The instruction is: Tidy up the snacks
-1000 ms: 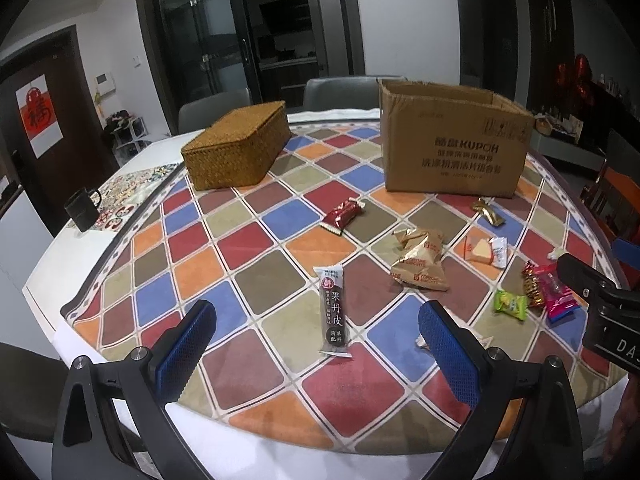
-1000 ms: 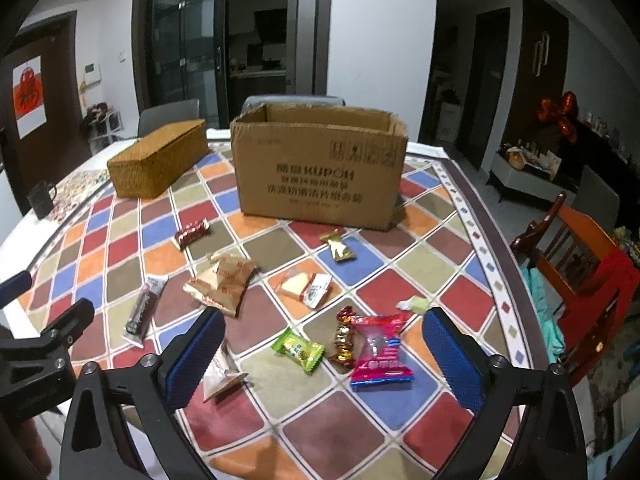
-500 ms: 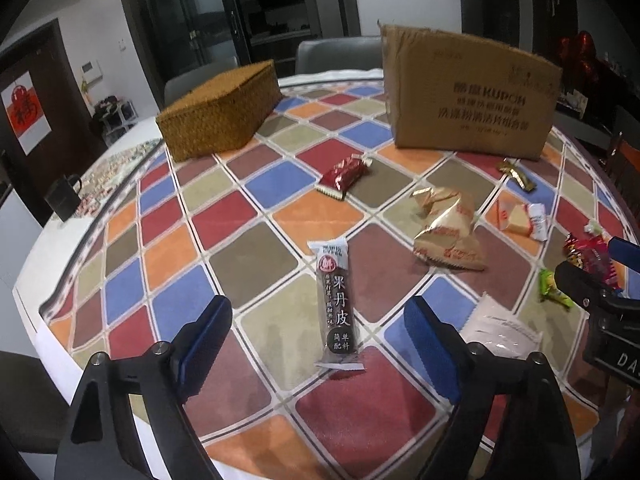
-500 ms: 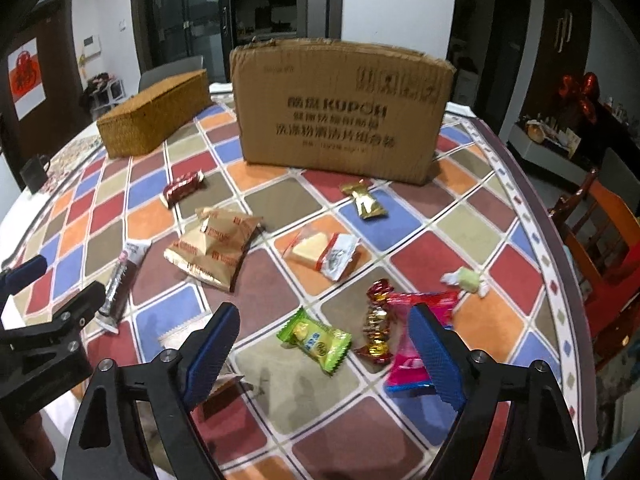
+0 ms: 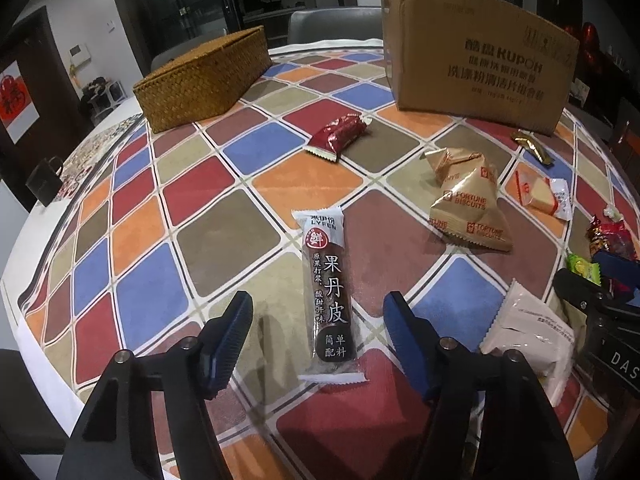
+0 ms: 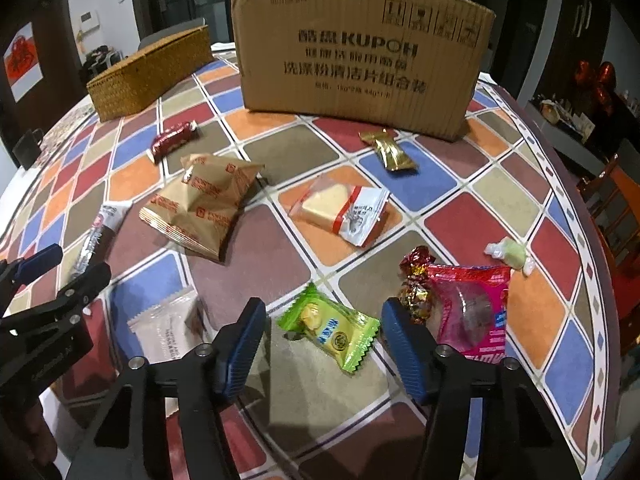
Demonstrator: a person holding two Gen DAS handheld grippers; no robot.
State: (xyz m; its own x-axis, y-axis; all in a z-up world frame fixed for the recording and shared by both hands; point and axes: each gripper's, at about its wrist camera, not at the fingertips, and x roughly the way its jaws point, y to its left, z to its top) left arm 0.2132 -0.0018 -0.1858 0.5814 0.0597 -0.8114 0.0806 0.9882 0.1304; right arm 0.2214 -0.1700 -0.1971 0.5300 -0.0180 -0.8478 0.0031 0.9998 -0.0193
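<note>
Both claws are dropping closer to the table (image 5: 248, 184) than a second ago, jaws just closing yet touching nothing. I'm bracketing the dark fruit-leather bar (image 5: 330, 296) with my left claw (image 5: 318, 338) and the green candy packet (image 6: 330, 330) with my right claw (image 6: 322, 346). Next, I'm judging, comes lowering and pinching each.

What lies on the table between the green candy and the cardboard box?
In the right wrist view, the clear-wrapped yellow cake lies between the green candy and the cardboard box; the rest is bare tablecloth.
</note>
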